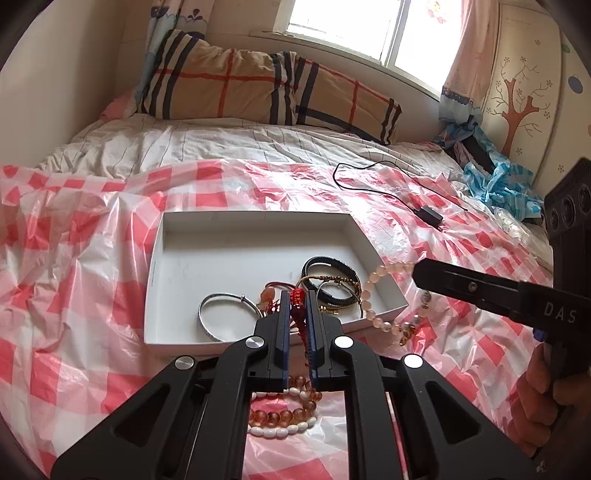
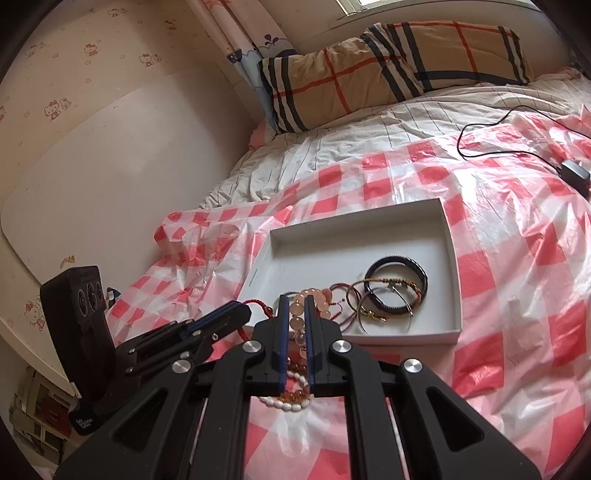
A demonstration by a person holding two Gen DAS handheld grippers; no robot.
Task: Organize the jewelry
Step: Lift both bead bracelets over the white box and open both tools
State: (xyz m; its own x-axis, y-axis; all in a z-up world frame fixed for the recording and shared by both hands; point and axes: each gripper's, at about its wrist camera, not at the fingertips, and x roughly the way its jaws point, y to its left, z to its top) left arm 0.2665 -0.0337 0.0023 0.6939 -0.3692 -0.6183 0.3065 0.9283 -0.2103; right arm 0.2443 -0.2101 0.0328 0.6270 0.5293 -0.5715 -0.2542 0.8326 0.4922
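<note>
Left wrist view: my left gripper point(image 1: 296, 295) pinches the red cord bracelet point(image 1: 297, 300) over the white box's point(image 1: 255, 218) near rim; right gripper point(image 2: 296, 301) clamps the pink bead bracelet point(image 2: 295, 314), box floor beyond wide open.

Daylight pours in from the window point(image 1: 369, 26) at the head of the bed, blown out to near white in the left wrist view. The plastic sheet point(image 1: 92, 236) catches shiny glare along its creases, in the right wrist view too. The white tray point(image 1: 229, 254) holds soft shadow under its walls. Both pictures are sharp in the middle, bend strongly outward, and end in dark round corners.
</note>
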